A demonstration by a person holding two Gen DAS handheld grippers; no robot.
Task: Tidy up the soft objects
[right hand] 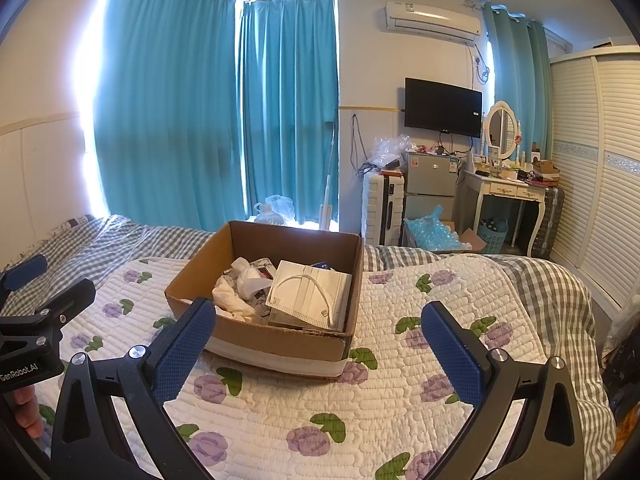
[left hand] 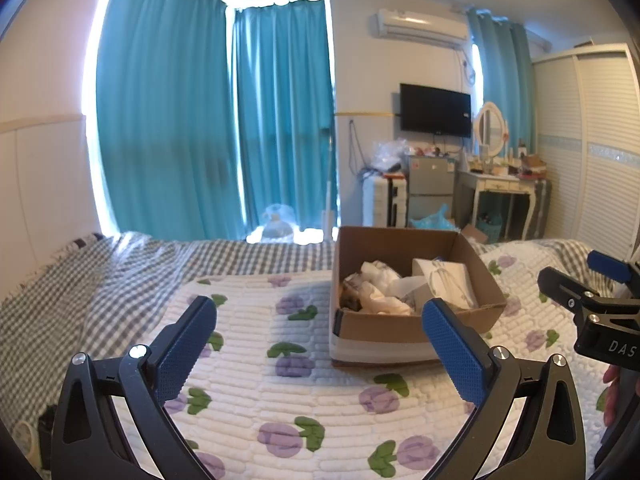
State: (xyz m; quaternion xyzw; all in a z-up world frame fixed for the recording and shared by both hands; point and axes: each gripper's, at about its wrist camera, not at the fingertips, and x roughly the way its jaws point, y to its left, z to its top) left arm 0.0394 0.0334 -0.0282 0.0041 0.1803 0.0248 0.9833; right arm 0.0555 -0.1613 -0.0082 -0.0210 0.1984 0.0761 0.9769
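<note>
The quilt (right hand: 400,400), white with purple flowers, covers the bed. On it sits the box (right hand: 280,340), holding a mask (right hand: 308,296) and crumpled tissue (right hand: 232,292). The left gripper (left hand: 320,344) reads "GenRobot.AI" in the right view; the right gripper (right hand: 318,344) shows "DAS" in the left view. Both hover level above the quilt short of the box, jaws spread wide, holding nothing.

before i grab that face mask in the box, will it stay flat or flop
The face mask looks like thin pleated fabric, so it will probably droop from whichever edge is pinched. Its ear loop stands up loosely and may snag the crumpled paper beside it. It is likely very light, so the cardboard box should hardly shift.
</note>
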